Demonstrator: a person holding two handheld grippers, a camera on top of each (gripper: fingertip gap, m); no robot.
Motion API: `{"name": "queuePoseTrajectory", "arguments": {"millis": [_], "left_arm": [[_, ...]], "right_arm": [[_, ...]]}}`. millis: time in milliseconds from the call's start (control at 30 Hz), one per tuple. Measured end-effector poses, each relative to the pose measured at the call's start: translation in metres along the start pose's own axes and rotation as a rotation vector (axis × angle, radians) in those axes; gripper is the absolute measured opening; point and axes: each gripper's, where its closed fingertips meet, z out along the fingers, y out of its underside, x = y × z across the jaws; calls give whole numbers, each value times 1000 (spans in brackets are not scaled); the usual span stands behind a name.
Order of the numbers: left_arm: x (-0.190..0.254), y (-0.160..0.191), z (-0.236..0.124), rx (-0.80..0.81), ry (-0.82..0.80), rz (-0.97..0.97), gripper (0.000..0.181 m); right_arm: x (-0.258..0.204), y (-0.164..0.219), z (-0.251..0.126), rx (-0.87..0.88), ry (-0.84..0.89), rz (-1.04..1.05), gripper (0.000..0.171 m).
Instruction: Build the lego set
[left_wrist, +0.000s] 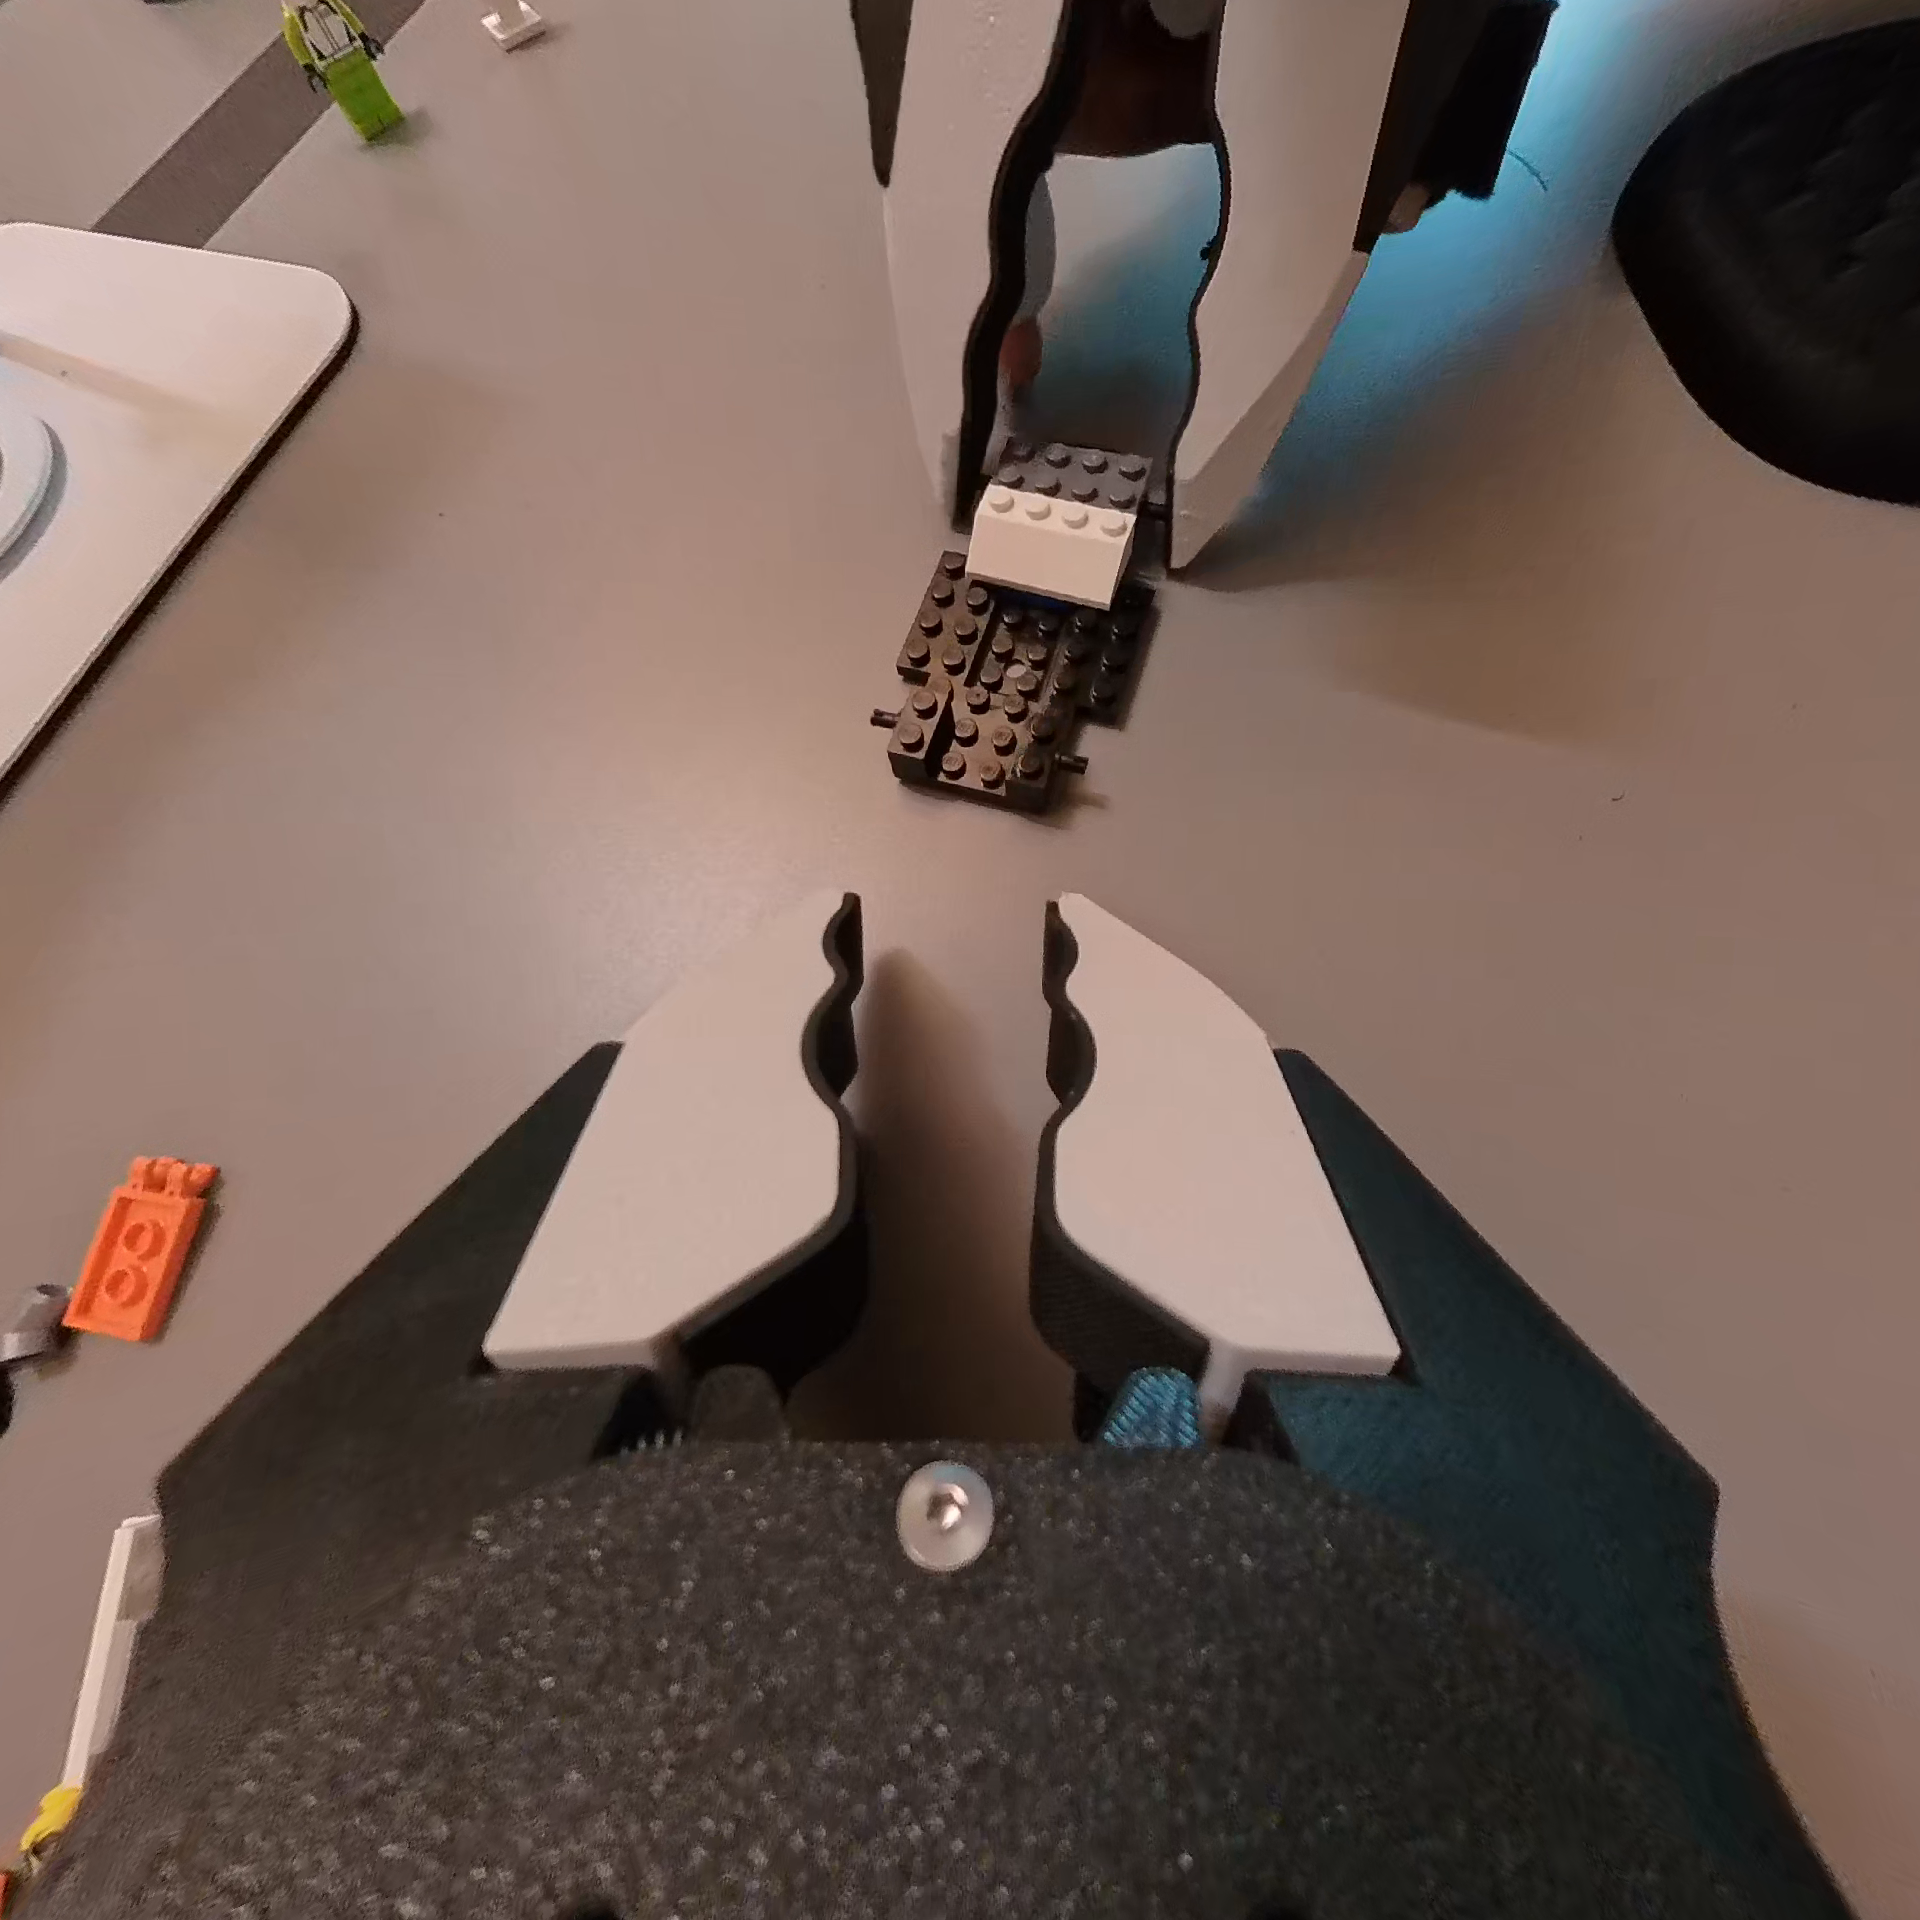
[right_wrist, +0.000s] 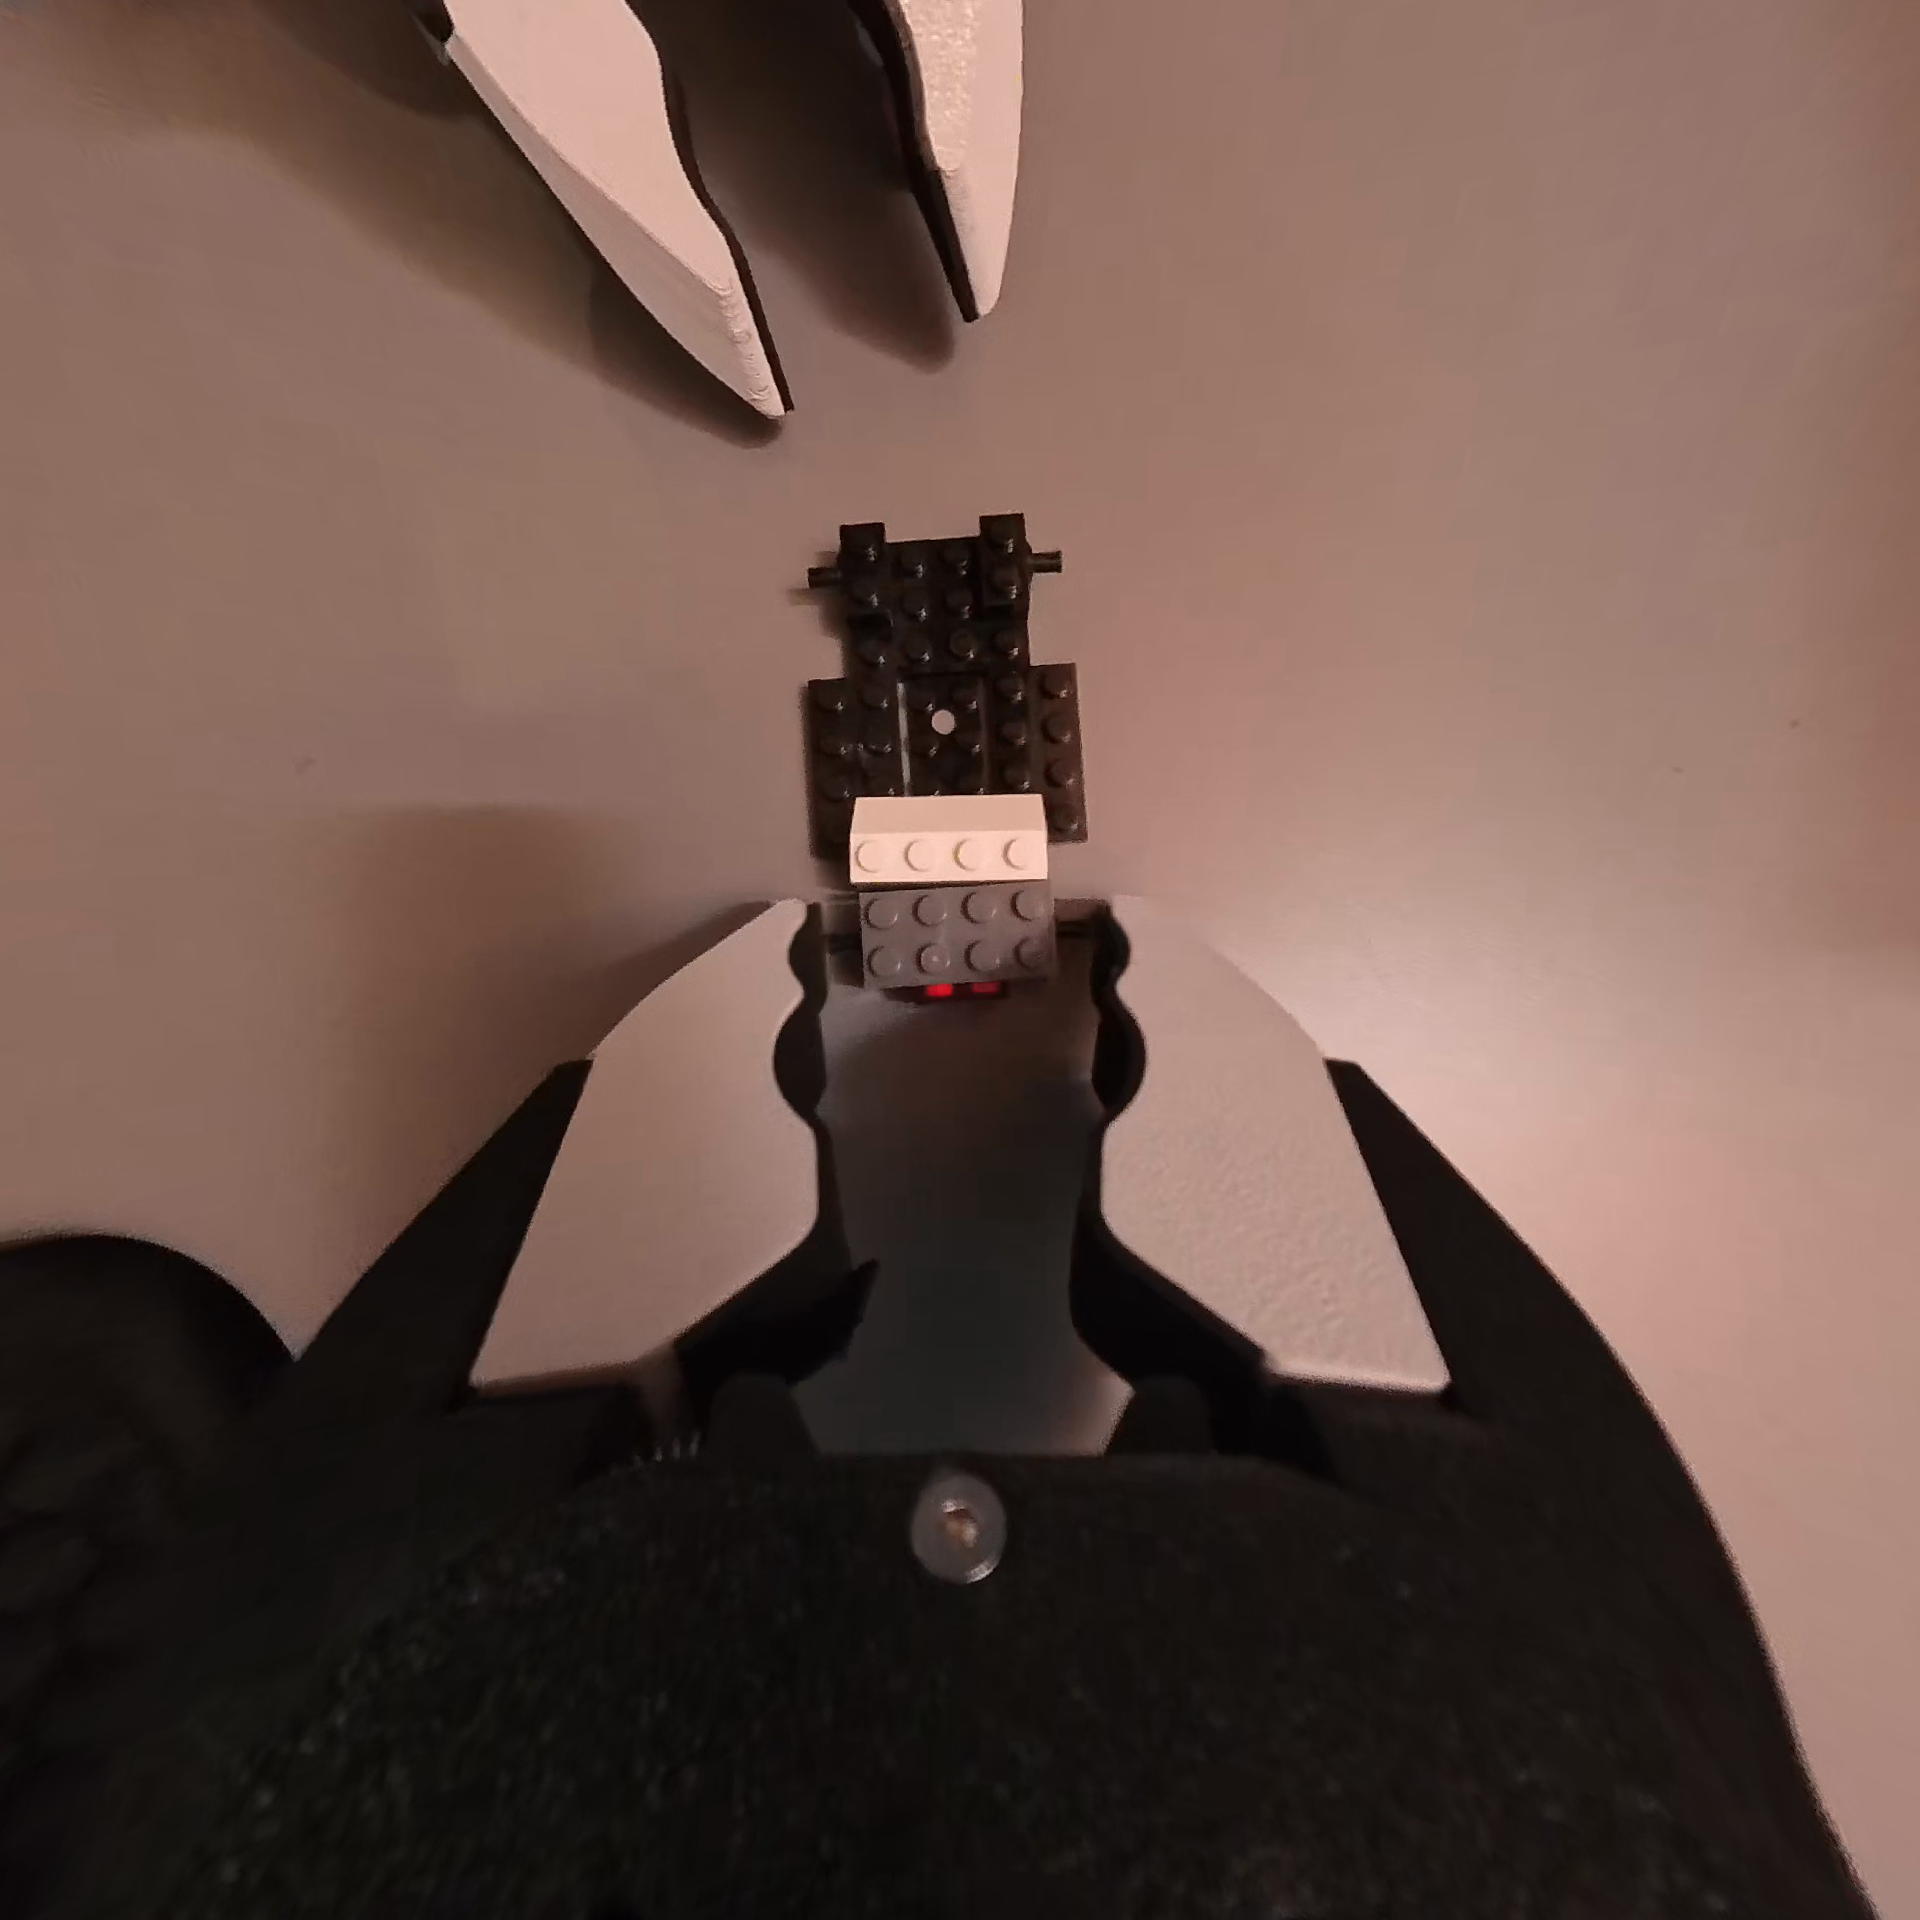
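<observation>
A black Lego chassis (left_wrist: 1013, 675) lies on the grey table, with a white four-stud brick (left_wrist: 1049, 545) and a dark grey plate (left_wrist: 1081, 473) on its far end. My right gripper (left_wrist: 1070, 525) comes down from the top and clamps that end, one finger on each side. In the right wrist view the grey plate (right_wrist: 951, 935) sits between my right gripper's tips (right_wrist: 948, 912), ahead of the white brick (right_wrist: 945, 842) and chassis (right_wrist: 940, 665). A red piece (right_wrist: 956, 992) shows at the rear. My left gripper (left_wrist: 956, 925) is open and empty, short of the chassis; it also shows in the right wrist view (right_wrist: 871, 358).
An orange hinge plate (left_wrist: 140, 1252) and a grey part (left_wrist: 31, 1330) lie at the left. A white tray (left_wrist: 156, 364) is at the far left. A lime green piece (left_wrist: 348, 73) and a small white piece (left_wrist: 509, 21) lie far back. A black round object (left_wrist: 1787, 260) is at the right. The orange hinge plate (left_wrist: 140, 1252) is closer to my left gripper, around 15 cm from its tips; the right tips are 20 cm off.
</observation>
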Motion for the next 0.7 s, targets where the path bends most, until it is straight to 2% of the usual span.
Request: {"name": "queuePoseTrajectory", "arguments": {"millis": [200,467,700], "left_arm": [[1,-3,-3,23,2,-10,33],[-3,-19,-13,128,92,-250,33],[2,-23,-8,125,164,-391,34]], "right_arm": [[0,-1,-1,46,21,10,47],[-5,-5,-9,176,31,69,46],[-11,-11,-16,275,55,88,46]]}}
